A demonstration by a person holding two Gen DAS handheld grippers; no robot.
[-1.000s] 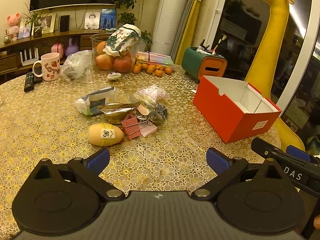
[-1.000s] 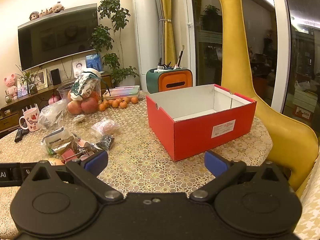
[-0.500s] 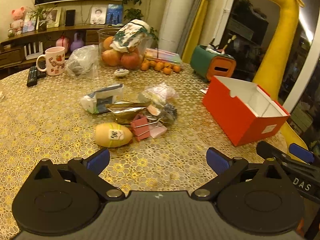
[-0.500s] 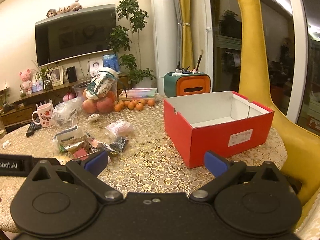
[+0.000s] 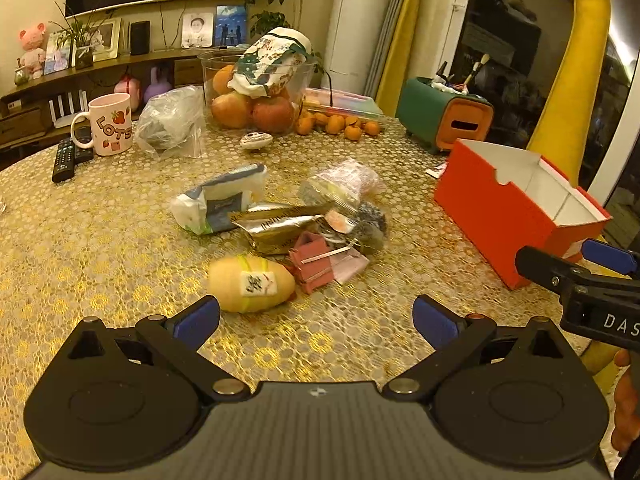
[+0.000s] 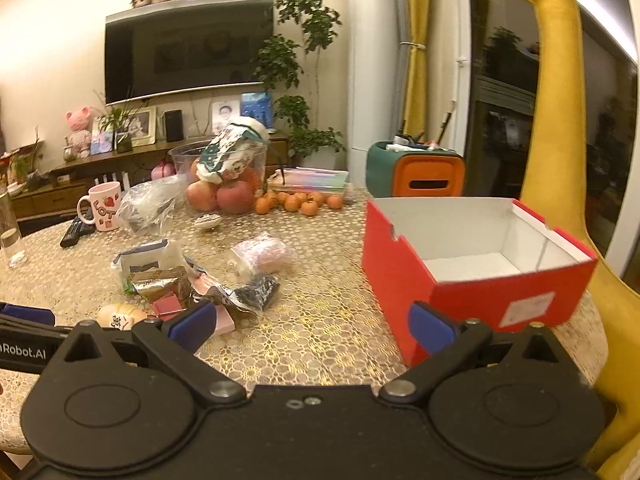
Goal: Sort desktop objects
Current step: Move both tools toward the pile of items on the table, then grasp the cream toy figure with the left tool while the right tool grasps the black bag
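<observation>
A pile of small objects lies mid-table: a yellow egg-shaped toy (image 5: 251, 288), pink binder clips (image 5: 316, 264), a gold foil packet (image 5: 276, 226), a tissue pack (image 5: 218, 202), a clear bag (image 5: 342, 182) and a dark bag (image 5: 370, 226). An open, empty red box (image 5: 508, 220) stands to the right; it also shows in the right wrist view (image 6: 472, 264). My left gripper (image 5: 316, 316) is open and empty just short of the egg toy. My right gripper (image 6: 310, 322) is open and empty between the pile (image 6: 192, 288) and the box.
At the back stand a fruit bowl (image 5: 256, 96), tangerines (image 5: 340, 124), a pink mug (image 5: 110, 124), a plastic bag (image 5: 172, 120), a remote (image 5: 64, 158) and a green-orange organiser (image 5: 446, 120). A glass (image 6: 10, 236) stands far left. A yellow giraffe (image 6: 560, 120) rises behind the box.
Both grippers have moved forward over the table toward the pile, and the objects look closer. Both stay open and empty.
</observation>
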